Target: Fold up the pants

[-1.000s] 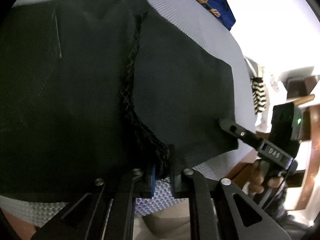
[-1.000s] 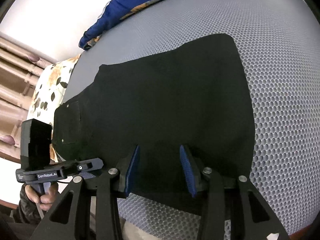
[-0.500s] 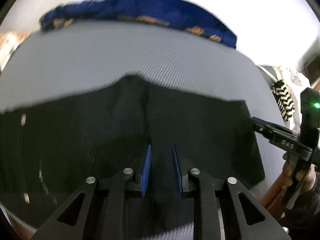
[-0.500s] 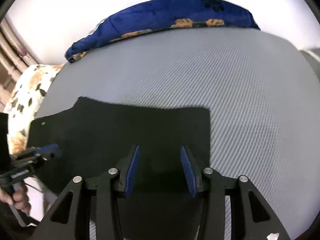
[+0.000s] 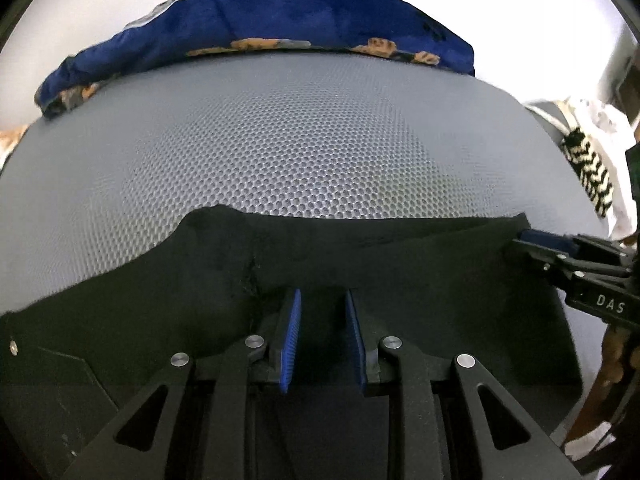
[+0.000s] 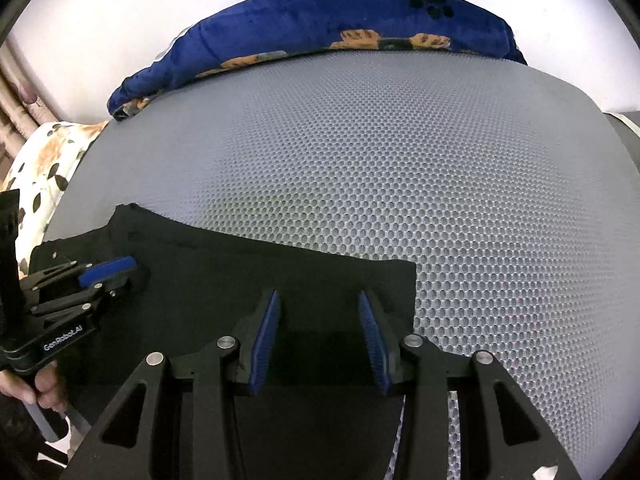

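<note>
Left wrist view: left gripper (image 5: pixel 322 320) tilted down over black pants (image 5: pixel 420 280), jaws just opened, gripping nothing.

**Grey mesh bed under a bright white wall**

A grey mattress (image 6: pixel 400 200) with a honeycomb mesh cover fills most of both views, lit evenly and brightly. Along its far edge, at the top of the frame, lies a dark blue plush blanket (image 6: pixel 320 28) printed with orange patches and black paw marks. Behind it rises a plain white wall (image 5: pixel 100 4), washed out by light. At the left of the right wrist view a white pillow with an orange and dark floral print (image 6: pixel 44 168) sits beside the mattress, with pale ribbed curtain folds (image 6: pixel 16 96) above it. At the right of the left wrist view, a black-and-white zigzag cloth (image 5: pixel 588 176) lies on white fabric.
</note>
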A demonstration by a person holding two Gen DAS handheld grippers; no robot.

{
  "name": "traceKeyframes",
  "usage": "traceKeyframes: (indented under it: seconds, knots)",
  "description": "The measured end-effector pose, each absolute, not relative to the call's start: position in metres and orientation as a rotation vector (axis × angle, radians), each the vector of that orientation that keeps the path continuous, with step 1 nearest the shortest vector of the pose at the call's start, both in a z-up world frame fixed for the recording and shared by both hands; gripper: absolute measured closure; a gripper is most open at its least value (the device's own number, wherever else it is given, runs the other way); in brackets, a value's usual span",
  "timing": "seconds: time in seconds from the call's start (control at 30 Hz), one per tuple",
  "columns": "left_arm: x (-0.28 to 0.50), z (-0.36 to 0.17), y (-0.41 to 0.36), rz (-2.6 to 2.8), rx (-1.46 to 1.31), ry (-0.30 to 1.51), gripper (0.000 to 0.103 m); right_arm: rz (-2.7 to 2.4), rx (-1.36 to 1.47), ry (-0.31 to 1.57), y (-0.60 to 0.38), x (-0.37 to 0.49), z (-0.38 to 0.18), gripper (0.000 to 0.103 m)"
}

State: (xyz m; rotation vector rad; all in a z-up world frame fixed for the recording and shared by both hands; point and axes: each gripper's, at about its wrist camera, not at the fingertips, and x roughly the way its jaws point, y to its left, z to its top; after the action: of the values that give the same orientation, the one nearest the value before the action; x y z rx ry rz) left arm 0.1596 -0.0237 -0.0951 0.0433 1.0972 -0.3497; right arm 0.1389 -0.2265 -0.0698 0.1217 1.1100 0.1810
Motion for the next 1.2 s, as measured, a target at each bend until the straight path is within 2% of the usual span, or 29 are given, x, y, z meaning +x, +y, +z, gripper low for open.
traceKeyframes:
  seconds: [0.23,0.4,0.47,0.8,1.2]
  knots:
    - [0.157,-0.093,-0.023,-0.347,0.045,1.099,0.077,0.177,0.113,1.112,-0.225,0.135,-0.069,0.065]
    - [0.139,-0.088,-0.021,-0.358,0.067,1.092,0.063,0.185,0.118,1.141,-0.224,0.119,-0.071,0.065]
    - [0.13,-0.088,-0.02,-0.36,0.078,1.098,0.06,0.188,0.117,1.149,-0.223,0.11,-0.072,0.065]
    - [0.098,-0.077,0.003,-0.326,0.068,1.138,0.059,0.283,0.16,1.225,-0.199,0.07,-0.071,0.062]
    - [0.071,-0.045,0.063,-0.242,0.075,1.095,0.056,0.45,0.118,1.272,-0.125,0.061,-0.073,0.062]
